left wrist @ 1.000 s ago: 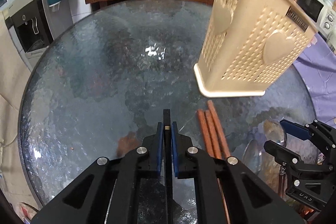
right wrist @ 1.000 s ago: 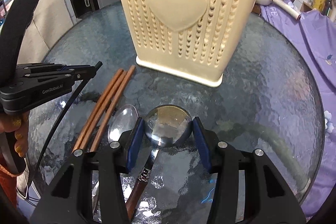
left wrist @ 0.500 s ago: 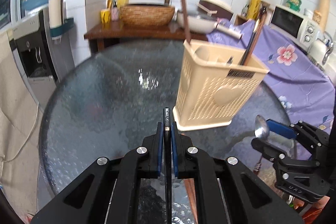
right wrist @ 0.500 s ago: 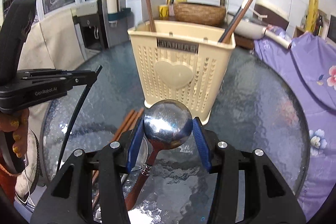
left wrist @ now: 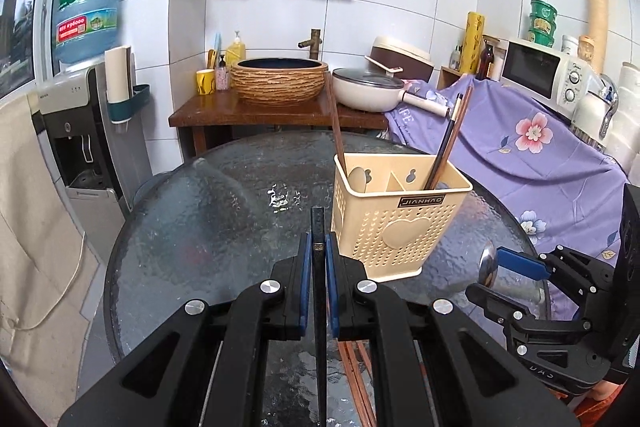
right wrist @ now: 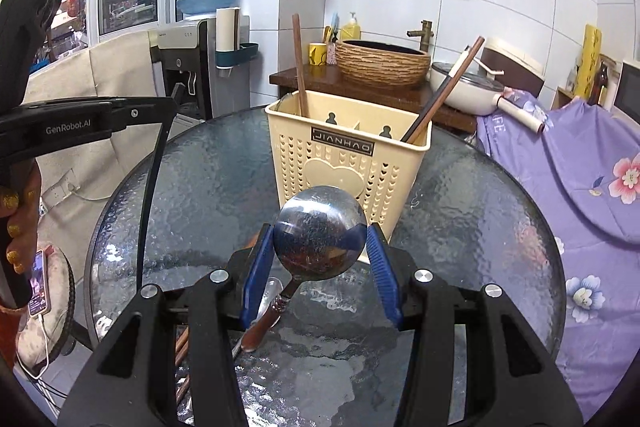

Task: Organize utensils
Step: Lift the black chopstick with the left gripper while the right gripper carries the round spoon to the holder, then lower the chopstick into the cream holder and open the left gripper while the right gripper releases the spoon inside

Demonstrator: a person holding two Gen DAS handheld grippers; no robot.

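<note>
Your left gripper (left wrist: 318,259) clamped a dark chopstick (left wrist: 318,227); your right gripper (right wrist: 320,247), fingers half-spread, gripped the ladle (right wrist: 320,233) before the "JIANHAO" holder (right wrist: 344,163).

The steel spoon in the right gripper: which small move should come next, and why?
Probably carry the round steel spoon, clamped by its bowl in the right gripper, forward above the cream perforated plastic basket: it hangs short of the rim, handle down.
</note>
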